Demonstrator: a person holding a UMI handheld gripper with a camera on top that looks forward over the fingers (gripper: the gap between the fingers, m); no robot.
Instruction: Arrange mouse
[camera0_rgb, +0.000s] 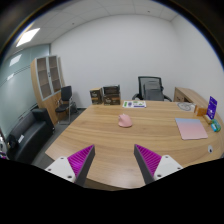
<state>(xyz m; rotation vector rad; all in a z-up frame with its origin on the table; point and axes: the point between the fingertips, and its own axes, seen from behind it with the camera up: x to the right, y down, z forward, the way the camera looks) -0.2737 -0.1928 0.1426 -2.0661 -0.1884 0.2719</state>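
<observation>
Gripper raised over near edge of wooden table, fingers spread wide, nothing between the two magenta pads. Pink mouse sits mid-table, well beyond fingertips at 12 o'clock, slightly toward 1. Bare tabletop between jaws and mouse, nothing blocking. Pink mat at 2 o'clock from the mouse's side, near far right table edge; blue-purple upright item behind it, too small to identify. Papers at far table edge, past the mouse. Count: one mouse, one mat, two office chairs: black chair at 12–1, second chair at 10. Bookcase at 10 o'clock against wall.
</observation>
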